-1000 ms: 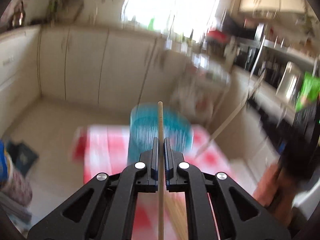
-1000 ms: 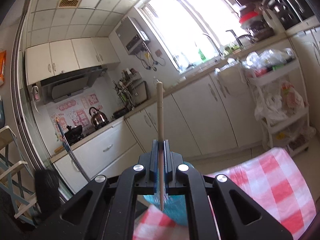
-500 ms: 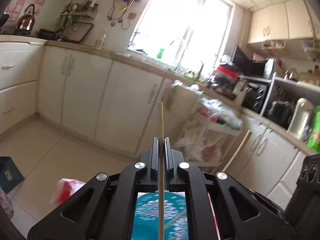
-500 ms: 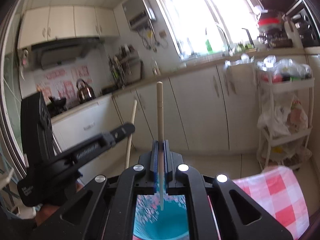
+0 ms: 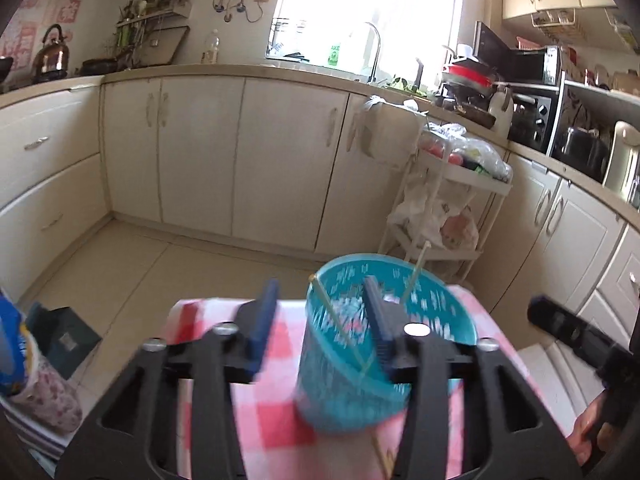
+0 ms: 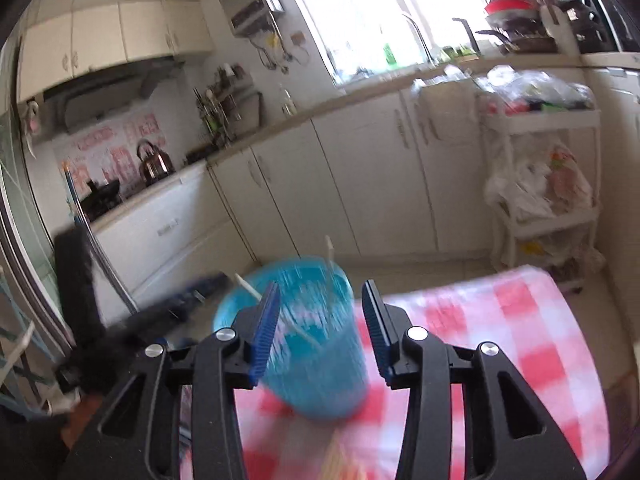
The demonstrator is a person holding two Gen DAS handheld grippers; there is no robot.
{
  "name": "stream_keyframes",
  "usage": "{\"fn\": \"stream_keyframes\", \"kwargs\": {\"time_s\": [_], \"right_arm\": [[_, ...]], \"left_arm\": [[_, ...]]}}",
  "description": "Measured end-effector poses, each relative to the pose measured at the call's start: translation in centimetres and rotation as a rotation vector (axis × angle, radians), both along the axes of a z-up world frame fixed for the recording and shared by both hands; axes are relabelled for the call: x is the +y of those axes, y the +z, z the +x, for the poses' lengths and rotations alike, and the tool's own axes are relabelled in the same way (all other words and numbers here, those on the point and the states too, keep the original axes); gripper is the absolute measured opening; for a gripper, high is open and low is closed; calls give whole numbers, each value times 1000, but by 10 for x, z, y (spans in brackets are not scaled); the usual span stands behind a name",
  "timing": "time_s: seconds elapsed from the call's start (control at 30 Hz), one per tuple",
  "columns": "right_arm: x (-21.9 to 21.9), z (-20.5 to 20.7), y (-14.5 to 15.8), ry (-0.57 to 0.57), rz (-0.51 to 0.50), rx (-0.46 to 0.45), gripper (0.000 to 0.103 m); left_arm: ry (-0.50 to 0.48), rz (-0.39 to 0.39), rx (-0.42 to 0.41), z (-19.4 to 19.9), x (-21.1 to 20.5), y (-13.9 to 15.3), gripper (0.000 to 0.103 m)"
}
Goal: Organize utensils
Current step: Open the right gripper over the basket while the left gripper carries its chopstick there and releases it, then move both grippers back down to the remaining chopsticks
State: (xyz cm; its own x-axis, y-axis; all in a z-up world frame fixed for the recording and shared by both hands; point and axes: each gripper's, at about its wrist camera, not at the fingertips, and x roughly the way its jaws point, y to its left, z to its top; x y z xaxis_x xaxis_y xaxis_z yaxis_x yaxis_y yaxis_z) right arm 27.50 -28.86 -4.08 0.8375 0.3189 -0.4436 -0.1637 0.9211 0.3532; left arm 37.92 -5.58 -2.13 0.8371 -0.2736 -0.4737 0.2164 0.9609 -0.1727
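Both chopsticks point(image 5: 344, 334) in the teal cup point(image 6: 320, 360), fingers point(image 6: 264, 320) just opened, empty above.

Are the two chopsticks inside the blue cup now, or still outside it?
Inside. Both chopsticks lean in the blue cup, tips above its rim, and nothing is between either hand-held gripper's jaws.

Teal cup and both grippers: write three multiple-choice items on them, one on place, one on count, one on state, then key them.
1. Where does the teal cup stand?
A. on the checked cloth
B. on the floor
C. on the white cart

2. How many chopsticks stand in it?
A. none
B. two
C. five

3. How are the left gripper and right gripper?
A. both open, empty
B. both clamped on sticks
C. one open

Key: A, cloth lies under the cup; B, two sticks lean on its rim; A, both sets of jaws have just been opening, nothing between them.
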Motion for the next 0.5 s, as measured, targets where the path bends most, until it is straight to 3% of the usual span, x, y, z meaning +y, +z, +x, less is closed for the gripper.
{"fn": "stream_keyframes", "kwargs": {"time_s": [0.23,0.5], "right_arm": [[2,-51,-75,22,-46,267,29],[26,-71,-109,52,-140,375,23]], "left_arm": [[-14,30,142,-68,8,-36,53],[-17,50,289,-120,7,-91,53]]}}
